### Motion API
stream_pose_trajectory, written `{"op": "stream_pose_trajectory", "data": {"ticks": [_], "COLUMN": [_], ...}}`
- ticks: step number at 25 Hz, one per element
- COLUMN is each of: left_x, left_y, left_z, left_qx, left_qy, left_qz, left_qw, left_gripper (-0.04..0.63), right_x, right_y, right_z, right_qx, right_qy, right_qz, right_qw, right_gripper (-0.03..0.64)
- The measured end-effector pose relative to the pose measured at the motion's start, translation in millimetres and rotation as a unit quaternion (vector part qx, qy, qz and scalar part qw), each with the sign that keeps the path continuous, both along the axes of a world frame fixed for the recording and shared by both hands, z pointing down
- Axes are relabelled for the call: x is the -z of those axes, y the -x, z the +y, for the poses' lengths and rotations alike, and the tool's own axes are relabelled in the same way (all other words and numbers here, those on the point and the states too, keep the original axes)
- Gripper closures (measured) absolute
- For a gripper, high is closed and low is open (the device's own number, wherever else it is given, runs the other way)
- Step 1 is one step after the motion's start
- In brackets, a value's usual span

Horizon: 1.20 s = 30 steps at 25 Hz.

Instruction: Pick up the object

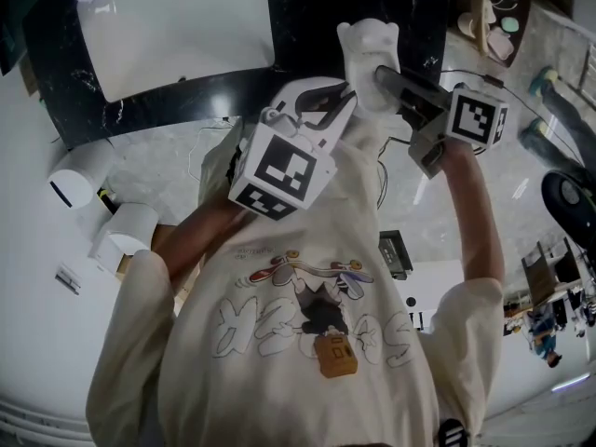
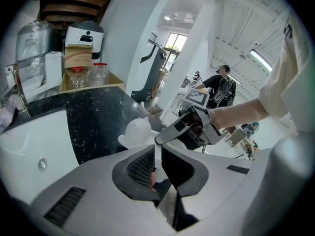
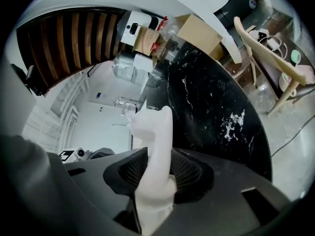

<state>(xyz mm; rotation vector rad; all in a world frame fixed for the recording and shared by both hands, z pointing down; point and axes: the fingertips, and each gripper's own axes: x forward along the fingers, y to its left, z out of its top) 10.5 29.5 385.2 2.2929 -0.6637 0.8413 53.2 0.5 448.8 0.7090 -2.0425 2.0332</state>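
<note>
A white animal-shaped figurine (image 1: pixel 368 49) is held up over the edge of the black marble counter (image 1: pixel 307 17). My left gripper (image 1: pixel 346 101) comes at it from the lower left, and my right gripper (image 1: pixel 386 77) from the right. In the left gripper view, the left gripper (image 2: pixel 156 163) is nearly closed on a thin white part of the figurine (image 2: pixel 138 132), and the right gripper (image 2: pixel 182 129) reaches in just past it. In the right gripper view, the figurine (image 3: pixel 152 132) stands between the ribbed pads of the right gripper (image 3: pixel 157 168), touching both.
A white sink basin (image 1: pixel 177 26) is set into the counter at the back left. A cardboard box with bottles (image 2: pixel 83 70) stands at the counter's far end. A wooden chair (image 3: pixel 266 48) is off to the right, and white cylindrical devices (image 1: pixel 79 175) sit on the floor at the left.
</note>
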Motion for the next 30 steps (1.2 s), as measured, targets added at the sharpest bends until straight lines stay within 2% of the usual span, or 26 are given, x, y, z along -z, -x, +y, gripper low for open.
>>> {"op": "stream_pose_trajectory", "data": {"ticks": [14,26,30], "left_x": [7.1,15.7,19.0], "left_y": [3.2,5.1,8.3], "left_z": [-4.3,-4.7,-6.2], "left_qx": [-0.002,-0.008,-0.001], "left_qy": [-0.005,-0.010,-0.014], "left_qz": [0.001,0.002,0.000], "left_qw": [1.0000,0.9999,0.9999], "left_gripper": [0.561,0.577,0.581], "right_x": [6.5,14.9,20.3], "right_y": [-0.6,-9.9,-7.5], "right_z": [-2.2,-3.1,1.3], "right_qx": [-0.022,-0.074,-0.078], "right_qy": [-0.004,-0.003,-0.013], "right_qz": [0.005,0.032,0.046], "right_qw": [1.000,0.997,0.996], "right_gripper": [0.471,0.477,0.477]}}
